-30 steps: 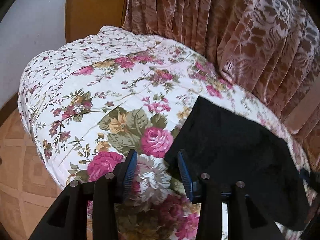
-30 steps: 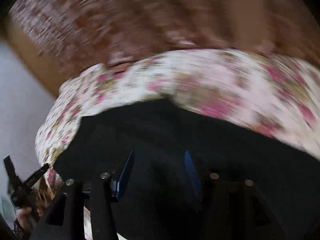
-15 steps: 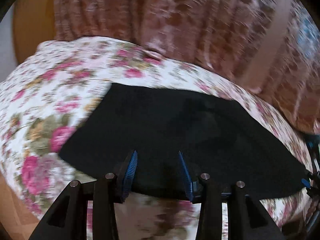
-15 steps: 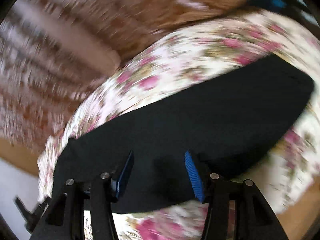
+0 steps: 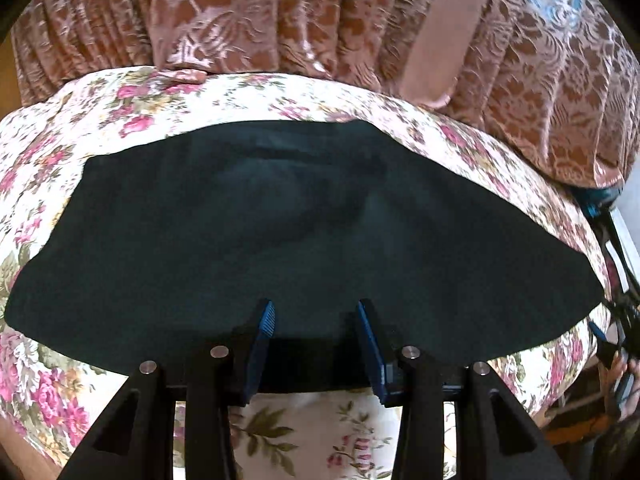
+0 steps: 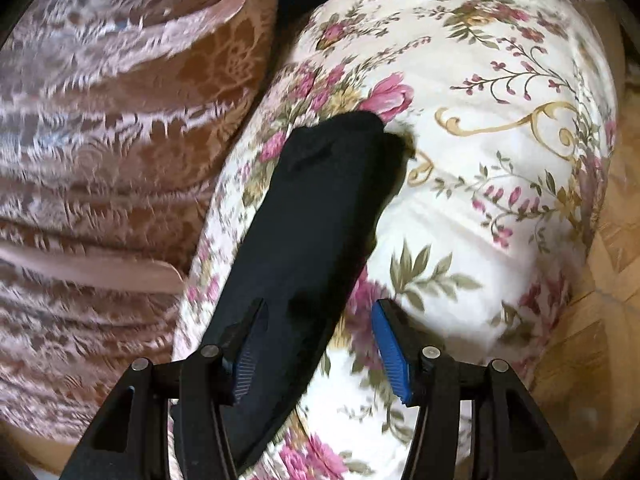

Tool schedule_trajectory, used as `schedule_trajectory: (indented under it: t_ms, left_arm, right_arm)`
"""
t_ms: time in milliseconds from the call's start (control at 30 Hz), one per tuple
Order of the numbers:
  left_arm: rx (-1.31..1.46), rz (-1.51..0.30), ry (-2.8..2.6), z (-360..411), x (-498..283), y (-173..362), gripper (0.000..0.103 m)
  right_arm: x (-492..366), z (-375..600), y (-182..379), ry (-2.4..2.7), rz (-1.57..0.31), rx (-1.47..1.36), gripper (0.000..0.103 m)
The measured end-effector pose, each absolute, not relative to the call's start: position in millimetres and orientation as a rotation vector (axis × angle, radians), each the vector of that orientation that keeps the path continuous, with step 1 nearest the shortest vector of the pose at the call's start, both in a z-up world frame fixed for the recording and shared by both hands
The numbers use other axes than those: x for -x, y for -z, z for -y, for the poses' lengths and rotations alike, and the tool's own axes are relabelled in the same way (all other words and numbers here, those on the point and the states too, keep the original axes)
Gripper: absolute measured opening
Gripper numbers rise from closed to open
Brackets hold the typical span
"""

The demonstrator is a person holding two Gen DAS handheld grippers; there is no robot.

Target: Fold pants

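Floral bedspread (image 5: 360,104) bears black pants (image 5: 280,220), near edge hidden behind fingers (image 5: 262,320).

Floral bedspread (image 5: 280,96) (pink roses) against pleated brown patterned curtain (image 5: 280,12); wooden floor (image 6: 600,352).

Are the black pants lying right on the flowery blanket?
Touching. The left wrist view shows the black pants spread flat on the flowery blanket, with blanket showing all around their edges and no gap beneath.
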State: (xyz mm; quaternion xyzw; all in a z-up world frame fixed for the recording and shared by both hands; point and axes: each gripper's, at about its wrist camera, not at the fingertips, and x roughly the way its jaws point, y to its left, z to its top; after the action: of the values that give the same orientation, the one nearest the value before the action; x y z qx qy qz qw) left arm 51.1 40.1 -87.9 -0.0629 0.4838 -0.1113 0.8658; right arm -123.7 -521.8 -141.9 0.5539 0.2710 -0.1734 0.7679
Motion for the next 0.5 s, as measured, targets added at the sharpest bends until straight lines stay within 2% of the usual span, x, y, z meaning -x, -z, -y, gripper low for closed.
schedule_trajectory:
  t_ms: [100, 167, 400, 467, 500]
  left_arm:
    - [0.120, -1.019, 0.241, -33.0, -49.9, 88.2, 0.043]
    - [0.118, -1.024, 0.242, -30.8, -50.0, 89.2, 0.043]
    - [0.127, -1.030, 0.258, -24.6, -49.1, 89.3, 0.043]
    - [0.133, -1.033, 0.263, -22.7, -49.1, 89.8, 0.043]
    - [0.140, -1.035, 0.268, -22.1, -49.0, 89.9, 0.043]
  right_arm:
    - [120.7, 529.3, 150.8, 0.366, -0.551, -1.242, 0.049]
    - [117.6, 534.4, 157.5, 0.369, -0.530, -1.269, 0.040]
    - [104.0, 547.5, 170.4, 0.372, -0.485, -1.307, 0.030]
    - [96.3, 552.7, 172.1, 0.378, -0.487, -1.301, 0.023]
    - [93.5, 554.1, 172.8, 0.375, -0.494, -1.299, 0.022]
